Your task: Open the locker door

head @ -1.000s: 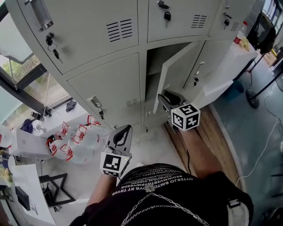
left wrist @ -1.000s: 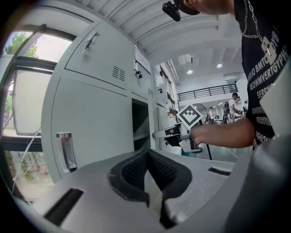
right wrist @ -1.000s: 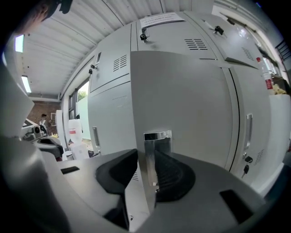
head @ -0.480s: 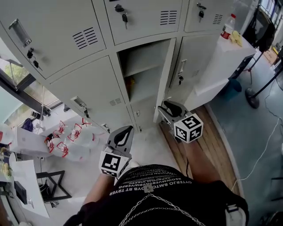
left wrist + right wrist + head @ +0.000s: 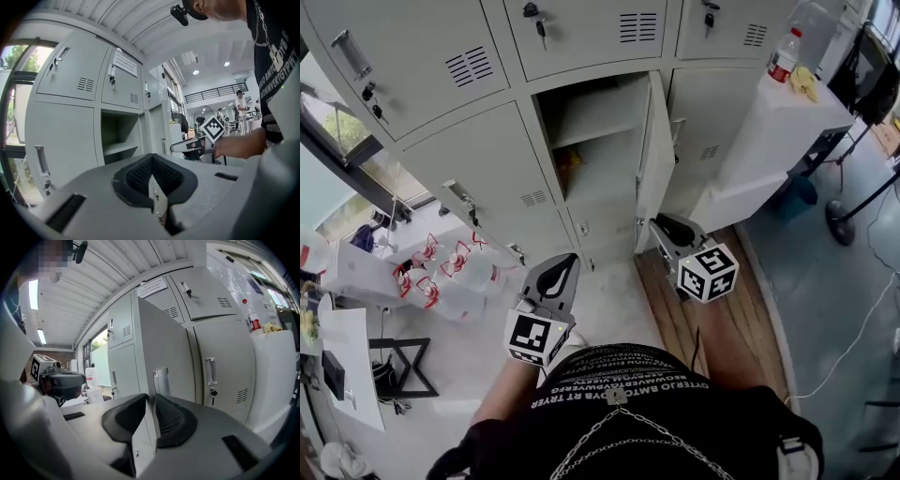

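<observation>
The pale grey sheet-metal locker door (image 5: 654,141) has swung wide. A second ago it stood only partly open; now it juts straight out from the cabinet, edge-on to you and just ahead of the tips of your right gripper (image 5: 662,225). In the right gripper view the door's free edge lines up with the gap between the jaws, with its recessed metal handle (image 5: 161,379) just above them. Those jaws have just been closing and now stand a little apart. They seem to hold nothing, though from this angle a light touch on the edge can't be ruled out. Beyond the door and to that gripper's left, the open compartment (image 5: 595,141) and its shelf are fully exposed, so I'd judge the opening done and only a clean withdrawal left. Your left gripper (image 5: 565,264) hangs lower and further left, well clear of the door, jaws together and empty.
</observation>
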Tool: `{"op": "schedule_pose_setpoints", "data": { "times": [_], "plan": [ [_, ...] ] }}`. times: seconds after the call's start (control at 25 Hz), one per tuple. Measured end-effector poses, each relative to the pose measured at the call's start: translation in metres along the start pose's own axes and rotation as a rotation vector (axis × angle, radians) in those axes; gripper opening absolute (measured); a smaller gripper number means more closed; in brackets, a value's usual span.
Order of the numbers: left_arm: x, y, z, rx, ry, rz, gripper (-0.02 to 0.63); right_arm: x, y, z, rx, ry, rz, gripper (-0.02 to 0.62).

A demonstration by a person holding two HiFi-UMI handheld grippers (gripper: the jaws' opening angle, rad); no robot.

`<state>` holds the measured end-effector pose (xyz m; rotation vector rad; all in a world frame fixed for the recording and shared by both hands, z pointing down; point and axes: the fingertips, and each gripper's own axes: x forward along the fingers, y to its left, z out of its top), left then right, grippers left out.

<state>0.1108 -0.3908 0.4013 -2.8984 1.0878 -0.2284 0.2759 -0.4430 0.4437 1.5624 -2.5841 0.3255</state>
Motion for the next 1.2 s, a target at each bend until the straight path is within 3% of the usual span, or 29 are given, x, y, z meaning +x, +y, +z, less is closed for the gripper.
{"op": "schedule_pose_setpoints", "data": {
  "times": [0.2,0.36,0.8,1.2],
  "plan": [
    [-0.009,-0.018,-0.001,0.002,0.016,0.054,0.000,-0.023,-0.008,-0.004,-0.045,-0.035,-0.022,-0.003],
    [-0.018,-0.033,0.000,0.008,0.011,0.093,0.000,-0.052,-0.011,-0.009,-0.048,-0.063,-0.018,-0.003],
    [-0.025,-0.057,0.003,0.009,0.036,0.137,-0.001,-0.094,-0.032,-0.045,-0.007,-0.017,-0.064,-0.003],
    [-0.006,-0.053,-0.008,0.041,0.081,0.114,0.000,-0.082,-0.043,-0.022,-0.033,-0.072,-0.052,-0.003]
  ]
}}
